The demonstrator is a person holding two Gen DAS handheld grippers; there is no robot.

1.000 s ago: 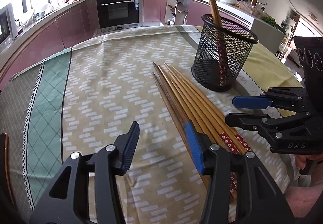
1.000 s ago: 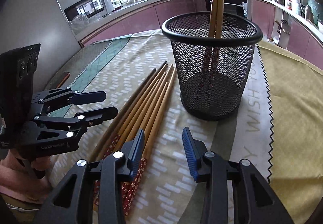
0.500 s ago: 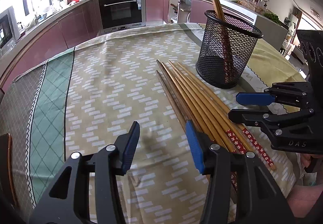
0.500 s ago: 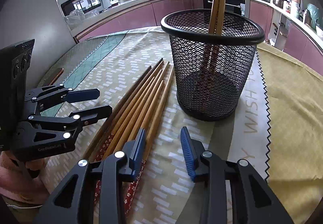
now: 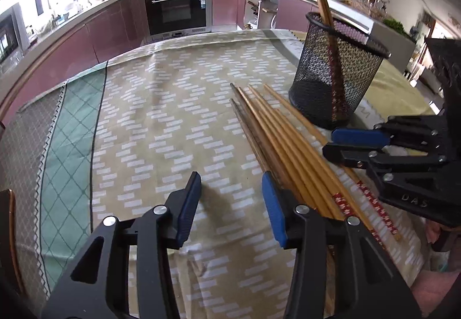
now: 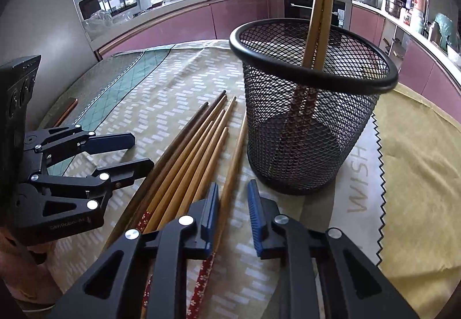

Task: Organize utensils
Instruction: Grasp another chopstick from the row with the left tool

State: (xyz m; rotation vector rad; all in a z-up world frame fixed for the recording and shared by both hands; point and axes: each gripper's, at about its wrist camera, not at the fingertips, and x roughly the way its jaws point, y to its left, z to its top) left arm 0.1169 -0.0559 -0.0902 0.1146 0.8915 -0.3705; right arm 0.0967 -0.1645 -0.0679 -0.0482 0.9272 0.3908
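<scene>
A: Lying apart from the bundle beside the mesh holder (image 6: 311, 106), one chopstick (image 6: 233, 163)

B: Closing around it, right gripper (image 6: 232, 205), pads not yet pressing; stiff, light, slippery, so pinching the patterned end

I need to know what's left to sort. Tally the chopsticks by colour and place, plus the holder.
Dark brown chopsticks on the cloth: 2
Light chopsticks on the cloth: 5
Chopsticks in the holder: 2
Black mesh holder: 1
Total: 10
</scene>
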